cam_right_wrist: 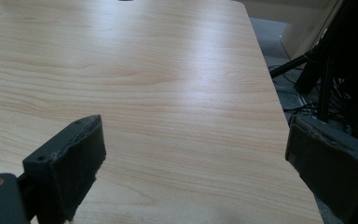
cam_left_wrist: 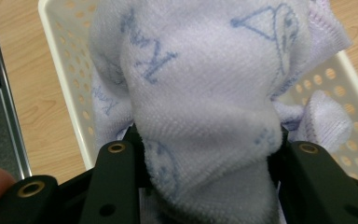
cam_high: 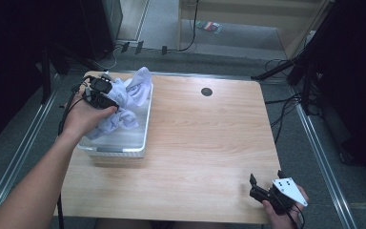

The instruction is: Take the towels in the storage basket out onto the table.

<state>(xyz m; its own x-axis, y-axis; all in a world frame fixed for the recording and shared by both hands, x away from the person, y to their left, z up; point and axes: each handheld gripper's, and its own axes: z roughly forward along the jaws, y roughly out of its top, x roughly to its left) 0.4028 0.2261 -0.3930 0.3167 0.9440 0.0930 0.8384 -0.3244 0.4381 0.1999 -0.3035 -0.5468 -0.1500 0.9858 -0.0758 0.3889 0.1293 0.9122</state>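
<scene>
Cloth: a pale lilac towel (cam_high: pixel 126 98) with blue printed drawings and letters, bunched up, sits in and above the white basket (cam_high: pixel 124 149); one end rises over the basket's far rim.
Basket: white plastic, rectangular, with rows of round holes in its walls, standing on the left part of the table (cam_high: pixel 205 152). Its contents are the cloth alone, as far as can be seen.
Left gripper: the left gripper (cam_high: pixel 106 98) is over the basket's far-left part, with the person's left hand (cam_high: pixel 83 117) wrapped around it. Its jaws are clenched on a thick fold of the cloth.
Right gripper: the right gripper (cam_high: pixel 267 183) sits near the table's near-right corner, well apart from the basket, its grey three-cornered plate on top. Its jaws stand wide, released, with nothing between them.
High view adds: the whole layout, the dark round hole (cam_high: pixel 207 91) toward the table's far edge, and the forearm coming in from the lower left.
Left gripper view adds: the cloth's (cam_left_wrist: pixel 200 93) looped weave and stitched hem up close, the blue print, the grip itself, and the perforated basket wall (cam_left_wrist: pixel 70 70) behind and to both sides.
Right gripper view adds: bare wood grain of the table (cam_right_wrist: pixel 168 93) between the two parted black jaws, plus dark stands and cables on the floor past the table's edge.
</scene>
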